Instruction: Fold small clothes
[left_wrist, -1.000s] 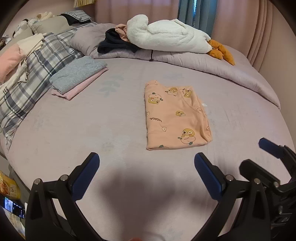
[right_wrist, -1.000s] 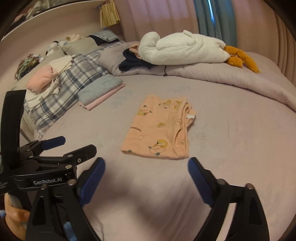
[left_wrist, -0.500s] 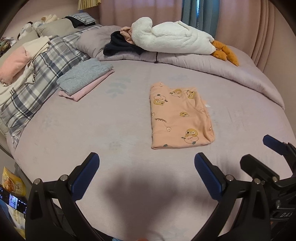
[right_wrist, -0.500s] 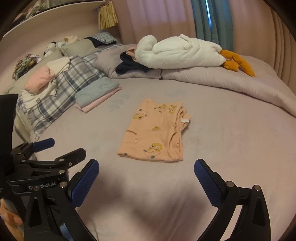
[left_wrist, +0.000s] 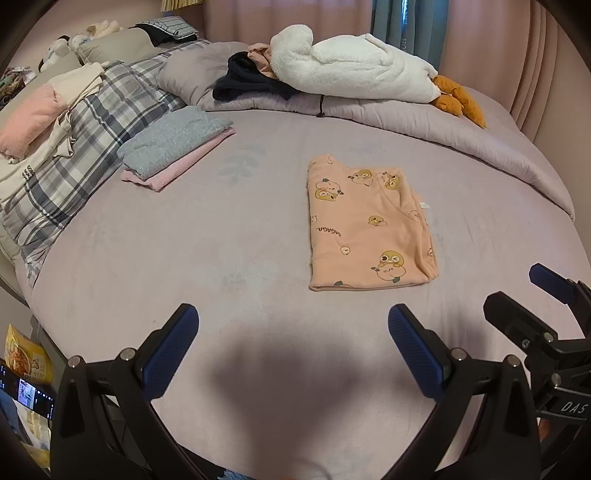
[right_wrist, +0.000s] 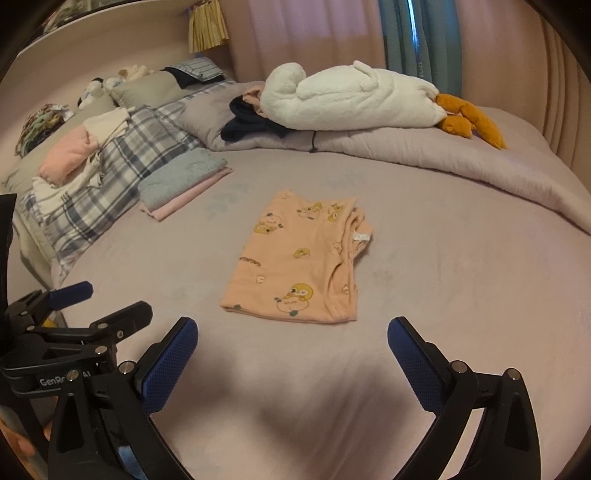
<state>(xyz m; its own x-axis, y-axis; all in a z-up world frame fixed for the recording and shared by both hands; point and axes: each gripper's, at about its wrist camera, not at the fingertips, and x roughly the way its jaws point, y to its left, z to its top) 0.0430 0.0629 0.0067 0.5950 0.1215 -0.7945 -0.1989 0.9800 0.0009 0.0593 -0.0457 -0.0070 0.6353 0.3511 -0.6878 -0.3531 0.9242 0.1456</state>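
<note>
While both tools hung above the near edge of the bed (left_wrist: 155, 236), the left gripper (left_wrist: 293, 334) and right gripper (right_wrist: 291, 345) gaped wide, holding nothing. Just beyond them the folded peach shirt (left_wrist: 365, 225) lay flat on the sheet, well apart from a grey-and-pink folded stack (left_wrist: 177, 144) beside the plaid pillow (left_wrist: 92, 147).

Peach cartoon-print garment (left_wrist: 369, 225) lies folded flat on the bed (left_wrist: 221, 229).
</note>
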